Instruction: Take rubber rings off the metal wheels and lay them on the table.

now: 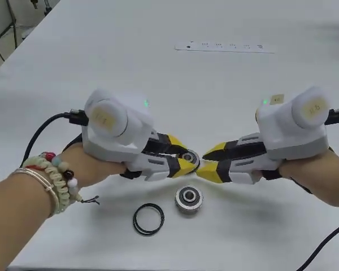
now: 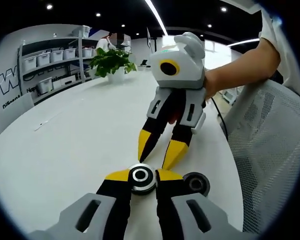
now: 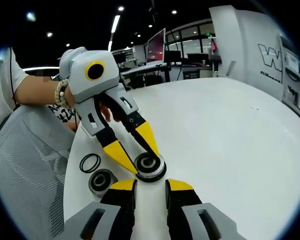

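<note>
In the head view, the left gripper (image 1: 185, 161) is clamped on a metal wheel (image 1: 190, 157) over the table (image 1: 158, 68). The right gripper (image 1: 207, 163) faces it, jaws parted. A second wheel (image 1: 188, 199) and a loose rubber ring (image 1: 148, 218) lie just nearer the person.

In the left gripper view, its own jaws pinch the wheel's sides, and the right gripper's yellow tips sit right at the wheel's rim.

In the right gripper view, its own jaws stand apart, just short of the wheel.

A white power strip (image 1: 225, 47) lies on the far part of the table (image 1: 101, 62). A potted plant (image 2: 111, 61) stands at the table's end, with shelves of bins (image 2: 50, 67) beyond the table. A mesh chair (image 2: 270, 145) sits beside it.
</note>
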`<state>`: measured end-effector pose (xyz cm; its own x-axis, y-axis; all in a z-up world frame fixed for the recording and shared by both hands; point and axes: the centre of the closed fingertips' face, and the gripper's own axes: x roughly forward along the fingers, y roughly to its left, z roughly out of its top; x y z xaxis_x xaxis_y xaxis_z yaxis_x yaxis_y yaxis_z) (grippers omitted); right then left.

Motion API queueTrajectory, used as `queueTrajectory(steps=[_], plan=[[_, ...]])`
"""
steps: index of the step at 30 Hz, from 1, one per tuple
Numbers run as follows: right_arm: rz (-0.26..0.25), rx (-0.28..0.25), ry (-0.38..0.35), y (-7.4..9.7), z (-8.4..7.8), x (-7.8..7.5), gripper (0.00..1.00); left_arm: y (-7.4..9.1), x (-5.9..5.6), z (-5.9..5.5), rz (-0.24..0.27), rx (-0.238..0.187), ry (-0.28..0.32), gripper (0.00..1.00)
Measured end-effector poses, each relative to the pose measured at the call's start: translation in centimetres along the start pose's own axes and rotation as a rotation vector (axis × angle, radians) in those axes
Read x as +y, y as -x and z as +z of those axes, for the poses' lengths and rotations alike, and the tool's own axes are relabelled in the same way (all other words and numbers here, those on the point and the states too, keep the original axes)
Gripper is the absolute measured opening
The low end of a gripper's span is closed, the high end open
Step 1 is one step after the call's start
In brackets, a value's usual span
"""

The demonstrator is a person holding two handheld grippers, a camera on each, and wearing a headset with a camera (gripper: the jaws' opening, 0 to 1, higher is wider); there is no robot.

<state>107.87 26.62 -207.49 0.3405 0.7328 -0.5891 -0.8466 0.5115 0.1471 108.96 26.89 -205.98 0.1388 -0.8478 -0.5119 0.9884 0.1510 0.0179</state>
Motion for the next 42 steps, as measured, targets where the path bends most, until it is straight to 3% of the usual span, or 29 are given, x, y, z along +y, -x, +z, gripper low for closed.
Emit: queueTrajectory(steps=[9, 25, 35, 37, 42], plan=[[-0.002, -0.001, 0.003, -0.04, 0.03, 0.00, 0.20, 0.16, 0.27, 0.11, 0.010, -0.016, 0.033, 0.08], [0.009, 0.000, 0.017, -0.40, -0.02, 0.17, 0.20, 0.01, -0.45, 0.02, -0.015, -0.012, -0.005, 0.08], [0.015, 0.011, 0.068, -0.31, -0.12, 0.24, 0.14, 0.01, -0.45, -0.01, -0.011, -0.015, 0.001, 0.08], [0.004, 0.044, 0.097, -0.26, -0.64, 0.02, 0.06, 0.01, -0.45, 0.00, -0.010, -0.016, 0.002, 0.07], [0.005, 0.029, 0.083, -0.23, -0.44, 0.13, 0.06, 0.02, -0.45, 0.01, -0.009, -0.019, 0.007, 0.07]])
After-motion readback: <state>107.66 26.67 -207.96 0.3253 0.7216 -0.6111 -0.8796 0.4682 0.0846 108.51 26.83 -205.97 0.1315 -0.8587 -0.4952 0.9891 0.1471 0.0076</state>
